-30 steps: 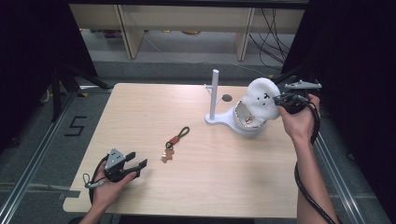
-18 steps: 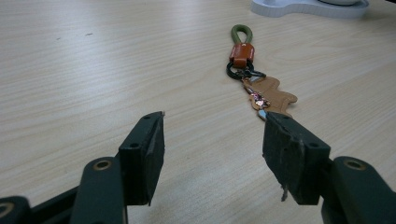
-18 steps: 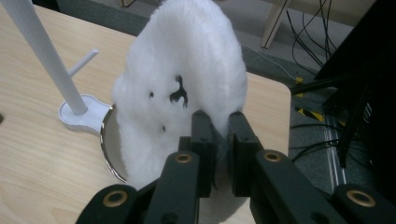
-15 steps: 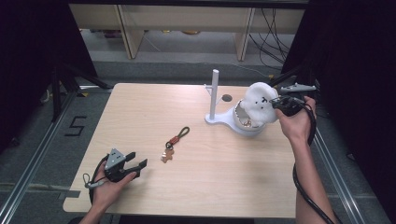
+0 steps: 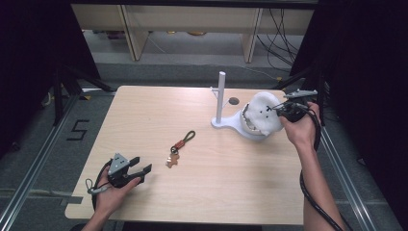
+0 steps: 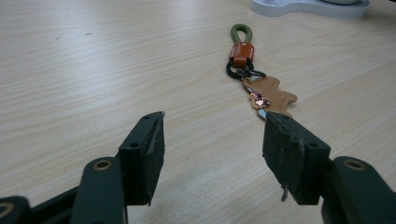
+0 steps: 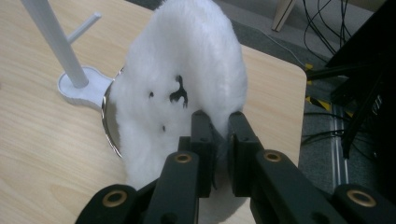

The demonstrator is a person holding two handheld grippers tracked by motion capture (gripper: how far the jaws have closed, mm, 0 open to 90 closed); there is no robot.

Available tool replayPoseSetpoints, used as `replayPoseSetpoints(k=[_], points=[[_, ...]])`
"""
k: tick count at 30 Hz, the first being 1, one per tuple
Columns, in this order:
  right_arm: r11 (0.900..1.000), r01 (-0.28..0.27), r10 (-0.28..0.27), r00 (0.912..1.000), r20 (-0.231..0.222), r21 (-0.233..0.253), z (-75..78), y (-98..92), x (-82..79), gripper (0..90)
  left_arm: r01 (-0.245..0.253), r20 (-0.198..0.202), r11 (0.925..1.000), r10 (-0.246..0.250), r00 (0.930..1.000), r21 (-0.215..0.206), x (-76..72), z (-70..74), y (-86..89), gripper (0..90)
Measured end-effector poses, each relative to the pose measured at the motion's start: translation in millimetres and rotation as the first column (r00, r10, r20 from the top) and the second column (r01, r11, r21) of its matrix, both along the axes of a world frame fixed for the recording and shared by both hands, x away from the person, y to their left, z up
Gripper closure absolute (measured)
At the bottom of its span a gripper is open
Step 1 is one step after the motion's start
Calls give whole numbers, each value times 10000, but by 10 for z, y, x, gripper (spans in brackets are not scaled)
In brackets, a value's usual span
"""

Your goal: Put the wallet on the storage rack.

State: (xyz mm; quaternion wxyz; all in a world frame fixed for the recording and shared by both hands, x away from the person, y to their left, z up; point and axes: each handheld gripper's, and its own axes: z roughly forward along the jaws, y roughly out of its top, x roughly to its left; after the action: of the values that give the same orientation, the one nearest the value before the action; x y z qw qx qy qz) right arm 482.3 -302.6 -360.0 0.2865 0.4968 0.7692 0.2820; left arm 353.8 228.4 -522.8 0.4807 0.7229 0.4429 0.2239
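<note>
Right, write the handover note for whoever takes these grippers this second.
Right gripper: shut on the white fluffy pouch, at the table's right side, on or just above the white stand's base.
Left gripper: open, holding nothing, resting near the front left edge, pointed at the keychain.
Keychain lies flat mid-table, untouched.
Done: pouch gripped. Left: probably picking up the keychain.

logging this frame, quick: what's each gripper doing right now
left gripper: open, holding nothing.
right gripper: closed on the white fluffy pouch.
</note>
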Motion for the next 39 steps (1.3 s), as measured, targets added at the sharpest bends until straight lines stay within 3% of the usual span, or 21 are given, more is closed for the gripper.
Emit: replayPoseSetpoints(k=[3,10,11,12,17,22,25,33,39], points=[[9999,133,-133,9998,-127,-24,-9,32,-1,836,4,3,10000,-4,10000,10,0,0,0,386],[9966,78,-97,9997,-240,-815,7,106,37,837,13,3,10000,-13,10000,1,0,0,-1,386],[9965,-43,18,9996,-298,-831,7,107,49,837,13,4,10000,-13,10000,-4,0,0,0,386],[9963,256,-290,9988,-401,-823,8,144,38,837,29,15,10000,-29,10000,-32,1,-2,0,386],[9933,-58,11,9992,-409,-1154,-16,170,94,835,47,27,10000,-46,10000,-62,2,-4,1,386],[9930,150,-231,9974,-676,-1168,-57,242,124,832,57,22,10000,-57,10000,-65,2,-3,1,386],[9898,57,-151,9978,-646,-1427,-78,254,151,829,63,19,9999,-63,10000,-80,3,-3,3,386],[9927,231,-305,9977,-607,-1184,-107,219,148,769,66,29,10000,-66,10000,-60,3,-4,1,386],[9937,349,-398,9982,-443,-1067,-105,205,138,670,58,28,10000,-58,10000,-60,3,-4,0,386]])
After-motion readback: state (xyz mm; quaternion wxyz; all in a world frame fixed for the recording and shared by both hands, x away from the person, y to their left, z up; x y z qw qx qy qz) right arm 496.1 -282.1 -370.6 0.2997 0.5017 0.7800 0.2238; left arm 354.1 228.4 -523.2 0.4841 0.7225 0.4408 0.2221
